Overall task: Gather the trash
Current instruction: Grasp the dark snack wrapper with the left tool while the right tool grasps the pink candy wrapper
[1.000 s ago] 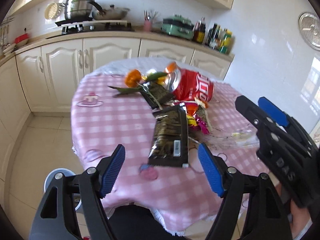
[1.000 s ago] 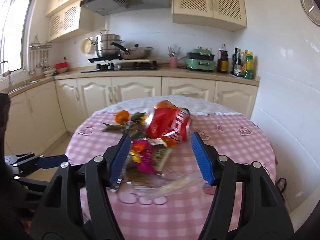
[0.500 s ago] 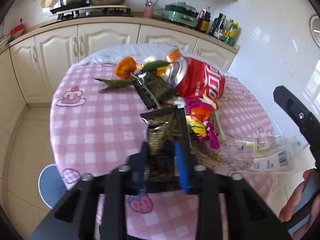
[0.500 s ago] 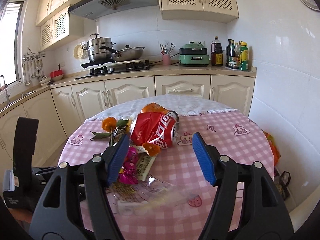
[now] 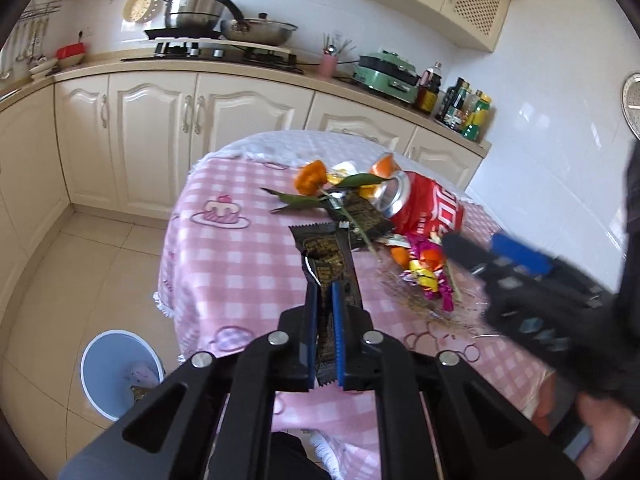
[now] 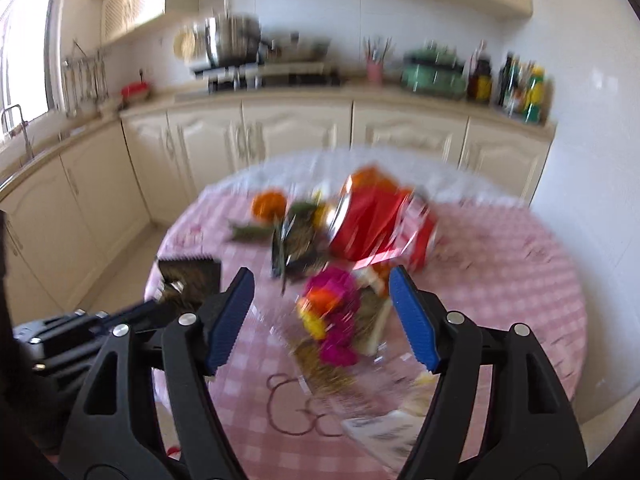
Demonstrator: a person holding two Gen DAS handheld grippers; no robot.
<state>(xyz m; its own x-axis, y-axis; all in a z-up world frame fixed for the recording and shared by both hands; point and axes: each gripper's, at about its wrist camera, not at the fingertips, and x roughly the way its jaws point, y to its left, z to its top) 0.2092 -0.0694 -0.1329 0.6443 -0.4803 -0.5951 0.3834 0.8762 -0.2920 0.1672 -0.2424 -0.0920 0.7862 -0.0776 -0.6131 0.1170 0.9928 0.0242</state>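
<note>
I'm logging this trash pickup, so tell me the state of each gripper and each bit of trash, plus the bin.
Left gripper: shut on the dark snack wrapper after closing.
Right gripper: open, nothing gripped, jaws just widening.
Red soda can: crushed, on its side.
Orange flower: lying flat on the tablecloth.
Clear plastic bag: flat, crumpled.
Blue trash bin: open, on the floor.

Both claws same build: matte black plastic arms w/ triangular cutouts, silver round screws at the pivots, blue ribbed pads on inner finger faces. Left claw point(image 5: 325, 334) sharp, right claw point(image 6: 322, 312) slightly blurred. Dark sleeve point(image 5: 632, 216) at frame edge in left view.
</note>
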